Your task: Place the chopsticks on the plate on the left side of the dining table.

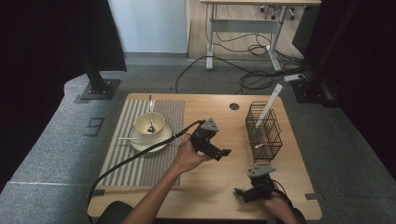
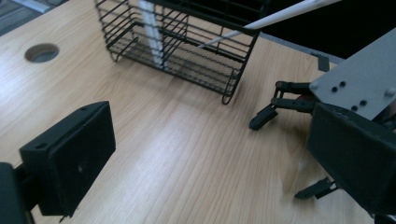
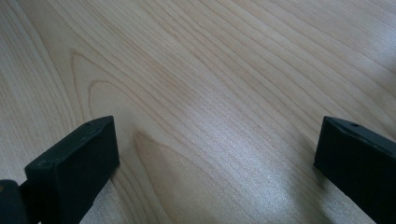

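**Both grippers open over bare wood, basket near**

No brand, label or writing can be read on anything here.

The left gripper [image 1: 219, 151] is held above the middle of the table [image 1: 205, 186]. Its jaws stand wide apart with nothing between them. In the left gripper view it looks toward the basket [image 2: 187, 51], which stands near the right far corner, well apart from the jaws. A white stick [image 1: 270, 103] leans out of the basket.

The right gripper [image 1: 243, 192] is low at the near right edge. Its jaws are also wide apart and hold nothing; only wood lies between them.

On the left, a striped mat [image 1: 140, 163] carries a plate [image 1: 154, 143], a bowl [image 1: 149, 123] and a spoon [image 1: 151, 114] in the bowl. The left cable [image 1: 130, 158] crosses the mat and the plate edge.
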Available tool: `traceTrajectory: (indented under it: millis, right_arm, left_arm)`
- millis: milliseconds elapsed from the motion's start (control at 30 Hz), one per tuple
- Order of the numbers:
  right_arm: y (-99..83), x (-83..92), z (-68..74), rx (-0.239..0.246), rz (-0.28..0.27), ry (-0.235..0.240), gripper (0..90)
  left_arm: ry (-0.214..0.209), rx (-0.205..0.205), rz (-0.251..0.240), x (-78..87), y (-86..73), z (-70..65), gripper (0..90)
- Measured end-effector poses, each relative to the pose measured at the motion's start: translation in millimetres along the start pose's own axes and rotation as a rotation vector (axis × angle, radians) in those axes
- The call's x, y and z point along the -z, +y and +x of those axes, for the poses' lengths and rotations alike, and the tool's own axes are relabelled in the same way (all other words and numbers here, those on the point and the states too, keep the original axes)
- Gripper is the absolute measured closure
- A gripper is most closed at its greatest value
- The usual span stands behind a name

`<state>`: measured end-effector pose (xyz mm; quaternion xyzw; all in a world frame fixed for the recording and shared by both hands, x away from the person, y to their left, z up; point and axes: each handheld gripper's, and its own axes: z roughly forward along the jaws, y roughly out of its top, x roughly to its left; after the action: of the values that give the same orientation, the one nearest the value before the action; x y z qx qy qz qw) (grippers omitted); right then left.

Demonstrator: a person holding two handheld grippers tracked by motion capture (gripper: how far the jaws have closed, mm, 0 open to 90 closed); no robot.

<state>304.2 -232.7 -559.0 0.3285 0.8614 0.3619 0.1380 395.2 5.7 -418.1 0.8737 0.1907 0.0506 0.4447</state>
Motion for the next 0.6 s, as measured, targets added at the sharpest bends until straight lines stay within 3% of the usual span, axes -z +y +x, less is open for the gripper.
traceTrajectory:
  millis: [267, 600]
  right_arm:
    - [0.0, 0.2, -0.1, 0.002, 0.002, 0.0, 0.0]
    - [0.1, 0.2, -0.1, 0.002, 0.003, -0.001, 0.0]
  left_arm:
    - [-0.029, -0.047, 0.005, -21.8, 23.5, -13.5, 4.7]
    - [-0.104, -0.042, -0.009, -45.6, 42.5, -20.9, 11.6]
